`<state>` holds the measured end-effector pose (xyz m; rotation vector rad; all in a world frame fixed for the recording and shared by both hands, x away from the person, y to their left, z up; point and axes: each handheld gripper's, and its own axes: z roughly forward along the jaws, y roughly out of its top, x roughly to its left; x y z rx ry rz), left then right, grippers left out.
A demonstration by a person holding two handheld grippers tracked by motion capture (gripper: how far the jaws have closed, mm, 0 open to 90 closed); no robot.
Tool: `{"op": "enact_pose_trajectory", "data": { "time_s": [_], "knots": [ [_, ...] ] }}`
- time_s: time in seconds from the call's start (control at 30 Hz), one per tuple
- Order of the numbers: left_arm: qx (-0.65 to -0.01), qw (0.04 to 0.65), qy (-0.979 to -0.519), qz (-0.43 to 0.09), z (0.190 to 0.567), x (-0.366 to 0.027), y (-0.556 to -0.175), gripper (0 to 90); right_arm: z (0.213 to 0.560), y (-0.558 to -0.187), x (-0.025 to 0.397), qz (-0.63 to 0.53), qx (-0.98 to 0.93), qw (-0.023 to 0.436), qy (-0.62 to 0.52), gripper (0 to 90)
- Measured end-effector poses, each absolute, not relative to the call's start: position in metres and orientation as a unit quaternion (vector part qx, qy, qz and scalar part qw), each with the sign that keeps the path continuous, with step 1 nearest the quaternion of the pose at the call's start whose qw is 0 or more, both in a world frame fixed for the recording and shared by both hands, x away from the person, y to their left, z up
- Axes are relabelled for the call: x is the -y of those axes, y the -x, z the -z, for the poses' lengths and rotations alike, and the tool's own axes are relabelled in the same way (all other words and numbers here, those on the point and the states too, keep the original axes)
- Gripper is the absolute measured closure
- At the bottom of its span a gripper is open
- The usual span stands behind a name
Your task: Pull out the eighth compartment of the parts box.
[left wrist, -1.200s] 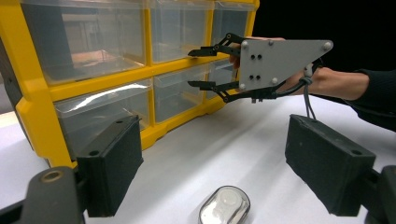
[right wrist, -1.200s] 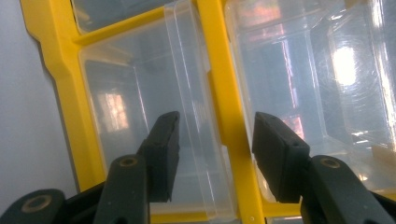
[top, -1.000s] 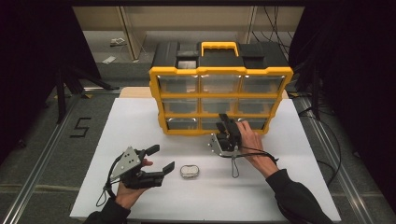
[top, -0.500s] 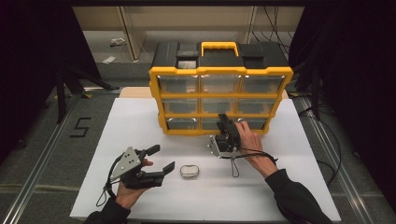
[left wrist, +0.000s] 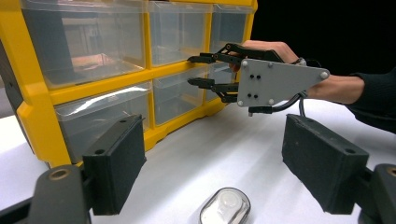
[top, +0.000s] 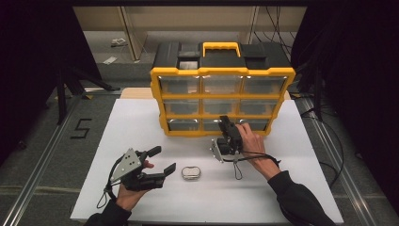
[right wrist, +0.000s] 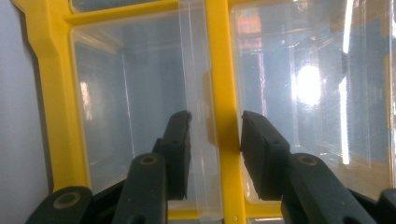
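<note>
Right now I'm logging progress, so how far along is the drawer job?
Nothing looks done: every drawer of the yellow organizer sits closed. In hand: the right gripper straddles a bottom drawer's clear handle, jaws not closed. The left gripper waits open by the small tin. Pulling remains.

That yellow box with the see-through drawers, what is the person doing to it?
A person holds a gripper in each hand. The right gripper is at the yellow organizer, its open jaws on either side of the handle lip of a bottom clear drawer, not yet squeezing. The left gripper waits open near a small oval tin on the white table.
</note>
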<state>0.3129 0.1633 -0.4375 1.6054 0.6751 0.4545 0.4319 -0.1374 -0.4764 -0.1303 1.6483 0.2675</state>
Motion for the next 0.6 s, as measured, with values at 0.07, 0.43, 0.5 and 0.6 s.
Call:
{"op": "enact_pose_trajectory", "data": {
  "time_s": [0.07, 0.43, 0.5, 0.6],
  "knots": [
    [-0.294, 0.622, -0.698, -0.198, 0.4373, -0.1637, -0.3130, 21.0, 0.4762, -0.4313, 0.1377, -0.117, -0.731, 0.669, 0.061, 63.9],
    [-0.293, 0.622, -0.699, -0.198, 0.4372, -0.1646, -0.3135, 20.6, 0.4743, -0.4276, 0.1373, -0.113, -0.748, 0.651, 0.063, 75.1],
    [-0.293, 0.622, -0.699, -0.198, 0.4373, -0.1646, -0.3136, 20.6, 0.4743, -0.4269, 0.1374, -0.112, -0.750, 0.649, 0.065, 75.8],
    [-0.292, 0.622, -0.699, -0.197, 0.4373, -0.1648, -0.3137, 20.5, 0.4736, -0.4266, 0.1376, -0.112, -0.750, 0.648, 0.071, 75.9]
  ]
}}
